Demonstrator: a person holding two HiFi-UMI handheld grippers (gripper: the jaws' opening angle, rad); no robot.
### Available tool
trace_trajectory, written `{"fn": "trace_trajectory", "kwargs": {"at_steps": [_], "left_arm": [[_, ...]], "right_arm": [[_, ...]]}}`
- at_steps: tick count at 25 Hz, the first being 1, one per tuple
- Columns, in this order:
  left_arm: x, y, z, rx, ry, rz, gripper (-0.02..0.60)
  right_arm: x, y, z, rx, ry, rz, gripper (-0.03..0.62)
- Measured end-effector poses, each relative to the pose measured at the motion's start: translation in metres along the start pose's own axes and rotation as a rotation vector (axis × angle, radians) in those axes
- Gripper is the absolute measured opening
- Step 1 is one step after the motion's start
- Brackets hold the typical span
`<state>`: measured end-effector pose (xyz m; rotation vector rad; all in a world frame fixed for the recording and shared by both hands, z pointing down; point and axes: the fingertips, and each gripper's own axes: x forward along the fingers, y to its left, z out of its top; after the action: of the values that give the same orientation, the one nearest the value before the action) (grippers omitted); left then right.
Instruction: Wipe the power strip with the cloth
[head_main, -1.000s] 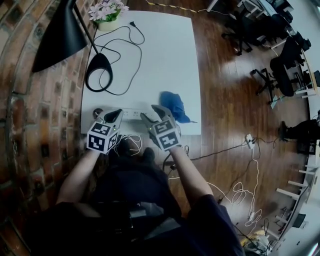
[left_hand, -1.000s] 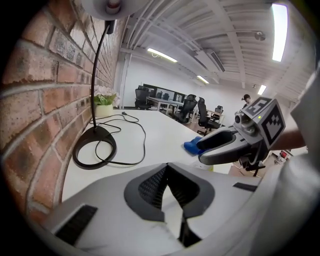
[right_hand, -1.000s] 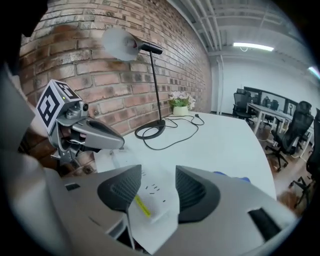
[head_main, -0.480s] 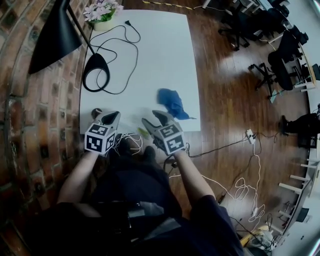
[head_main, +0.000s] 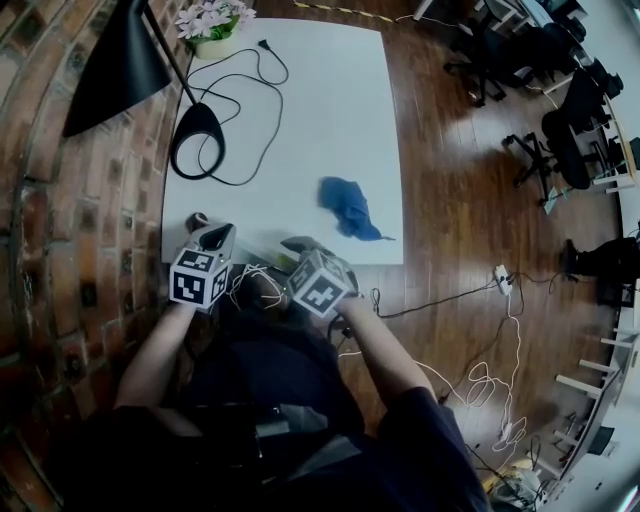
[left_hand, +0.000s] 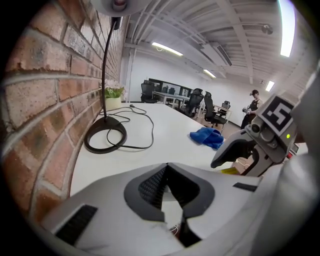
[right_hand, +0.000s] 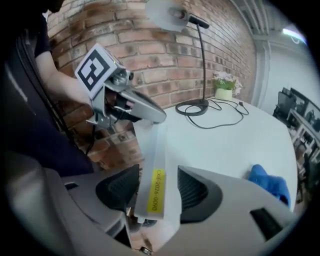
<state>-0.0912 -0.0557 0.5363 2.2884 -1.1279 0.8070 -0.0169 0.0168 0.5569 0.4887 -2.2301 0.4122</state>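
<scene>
Power strip (right_hand: 150, 145) between right gripper (right_hand: 155, 189) jaws, opening, shifted left

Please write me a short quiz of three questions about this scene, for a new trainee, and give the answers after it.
1. True or false: the crumpled blue cloth lies on the white table, and no claw touches it.
2. What stands between the jaws of the right claw? A) a long white plastic power strip with a yellow label B) a glass bottle C) a wooden spoon
3. Which claw is shut?
Key: 1 true. 2 A; these jaws have just been opening, with the strip between them. 3 the left claw.
</scene>
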Motion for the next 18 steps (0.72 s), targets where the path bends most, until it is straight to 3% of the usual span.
{"fn": "trace_trajectory", "kwargs": {"at_steps": [2,3,6,12,18], "left_arm": [[-0.003,0.005,0.004,-0.011,-0.013,0.011,0.002],[-0.005,0.009,0.007,-0.018,-0.022,0.021,0.001],[-0.015,0.031,0.017,-0.059,-0.057,0.068,0.000],[-0.038,0.065,0.028,-0.119,-0.113,0.172,0.000],[-0.057,0.064,0.014,-0.162,-0.106,0.260,0.000]], "right_arm": [[0.007,-0.006,-0.007,-0.058,0.055,-0.021,0.222],[0.008,-0.008,-0.008,-0.090,0.073,-0.029,0.153],[0.007,-0.020,-0.005,-0.236,0.103,-0.094,0.155],[0.009,-0.060,0.023,-0.688,0.150,-0.304,0.156],[0.017,-0.088,0.047,-1.034,0.121,-0.404,0.158]]}}
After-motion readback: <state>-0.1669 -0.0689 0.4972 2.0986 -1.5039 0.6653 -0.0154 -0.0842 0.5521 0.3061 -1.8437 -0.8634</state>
